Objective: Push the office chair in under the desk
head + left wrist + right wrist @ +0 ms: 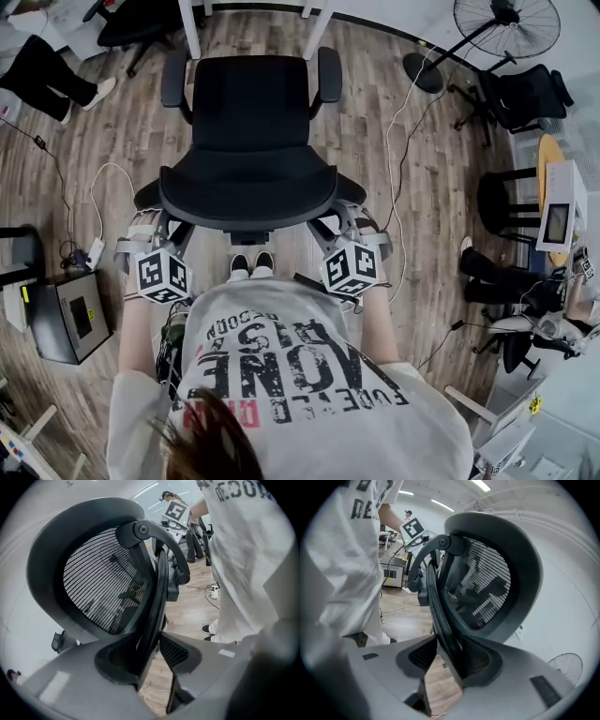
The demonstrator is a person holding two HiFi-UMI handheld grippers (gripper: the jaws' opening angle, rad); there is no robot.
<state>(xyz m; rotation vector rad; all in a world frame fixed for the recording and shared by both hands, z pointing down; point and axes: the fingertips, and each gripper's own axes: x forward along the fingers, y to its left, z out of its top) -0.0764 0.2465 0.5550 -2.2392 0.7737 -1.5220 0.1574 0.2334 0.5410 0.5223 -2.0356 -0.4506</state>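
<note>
One office chair point(248, 131) at centre, seat facing the desk point(191, 26) at 12 o'clock. Two grippers: left gripper point(148, 230) at 7 o'clock, right gripper point(361, 230) at 5 o'clock, each clamped on the backrest point(248, 202) edge.

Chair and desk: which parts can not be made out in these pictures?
1. The desk: head view shows only two white legs; the top edge cuts off the rest.
2. Base of the chair: mostly hidden under seat and backrest in head view.
3. The left gripper and right gripper: head view hides their jaws behind the backrest; their own views show each shut on the chair.
</note>
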